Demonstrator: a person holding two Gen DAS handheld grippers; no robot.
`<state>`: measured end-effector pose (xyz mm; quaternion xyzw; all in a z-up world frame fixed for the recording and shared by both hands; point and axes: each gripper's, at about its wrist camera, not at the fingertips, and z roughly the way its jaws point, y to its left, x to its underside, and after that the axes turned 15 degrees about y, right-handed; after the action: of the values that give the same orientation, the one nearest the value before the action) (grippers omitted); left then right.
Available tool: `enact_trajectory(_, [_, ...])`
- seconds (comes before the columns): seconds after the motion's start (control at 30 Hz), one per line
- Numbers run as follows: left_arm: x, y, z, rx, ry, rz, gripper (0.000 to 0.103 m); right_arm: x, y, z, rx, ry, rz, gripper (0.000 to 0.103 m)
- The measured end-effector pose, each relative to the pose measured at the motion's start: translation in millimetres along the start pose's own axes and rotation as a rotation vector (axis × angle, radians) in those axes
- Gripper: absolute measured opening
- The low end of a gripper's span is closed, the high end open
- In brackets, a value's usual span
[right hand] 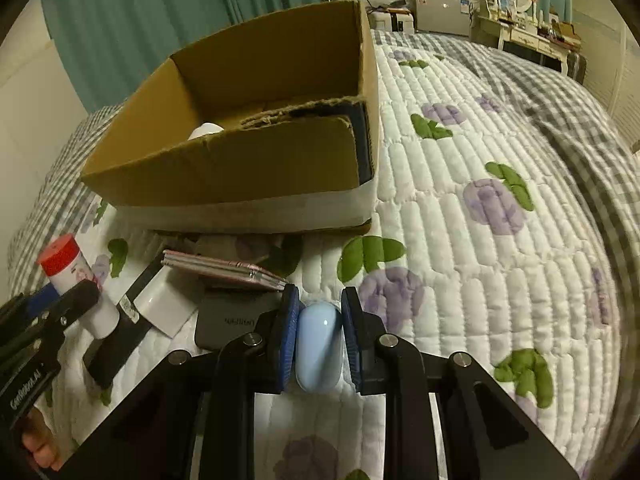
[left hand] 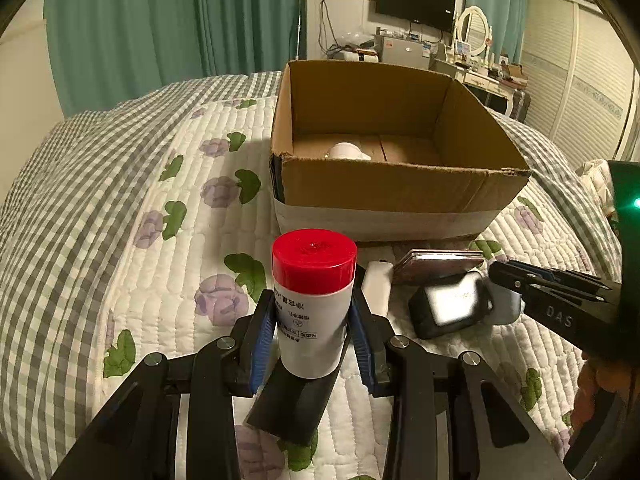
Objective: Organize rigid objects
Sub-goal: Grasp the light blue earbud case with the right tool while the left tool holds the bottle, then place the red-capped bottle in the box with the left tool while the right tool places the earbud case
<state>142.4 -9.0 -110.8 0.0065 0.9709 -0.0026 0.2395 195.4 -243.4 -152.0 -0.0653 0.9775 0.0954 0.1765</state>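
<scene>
Inside the open brown cardboard box (left hand: 400,184), top middle of the frame, something round and white (left hand: 346,151) peeks over the front wall — too hidden to name. Low in the left view, the left gripper (left hand: 314,328) squeezes a white bottle with a red cap (left hand: 314,304), standing upright. Low in the right view, the right gripper (right hand: 319,332) pinches a smooth pale-blue oval case (right hand: 319,350). Between them on the flowered white quilt (right hand: 480,280) lie a pink flat phone-like thing (right hand: 224,270), a dark grey box (right hand: 228,322) and a white block (right hand: 162,304), partly covered.
</scene>
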Motion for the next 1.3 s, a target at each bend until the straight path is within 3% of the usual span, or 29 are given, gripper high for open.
enact_trajectory(0.27, [-10.8, -2.6, -29.9, 0.024, -0.031, -0.015, 0.037, 4.2, 5.8, -42.4, 0.032, -0.053, -0.028, 0.021])
enact_trajectory(0.67, [-78.2, -15.7, -77.2, 0.065, -0.156, 0.006, 0.037, -52.9, 35.9, -139.0, 0.046, -0.215, -0.126, 0.021])
enact_trajectory(0.97, [-134.3, -37.1, -31.5, 0.1, -0.111, 0.03, 0.037, -99.0, 48.1, -137.5, 0.089, -0.244, -0.201, 0.021])
enact_trajectory(1.3, [-146.7, -55.9, 25.0, 0.122, -0.042, 0.059, 0.037, -123.7, 38.9, -91.2, 0.111, -0.204, -0.218, 0.021])
